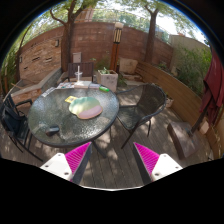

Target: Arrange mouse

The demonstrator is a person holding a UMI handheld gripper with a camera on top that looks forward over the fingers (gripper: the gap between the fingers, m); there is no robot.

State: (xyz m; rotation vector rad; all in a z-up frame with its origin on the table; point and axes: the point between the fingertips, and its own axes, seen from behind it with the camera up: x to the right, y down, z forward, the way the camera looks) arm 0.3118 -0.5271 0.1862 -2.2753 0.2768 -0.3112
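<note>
Tool (pixel 112 160) open, well short of round table (pixel 50 125) edge.

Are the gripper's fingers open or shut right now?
Open. The gripper shows its two fingers wide apart with nothing between them; the round glass table lies beyond them, untouched.
</note>
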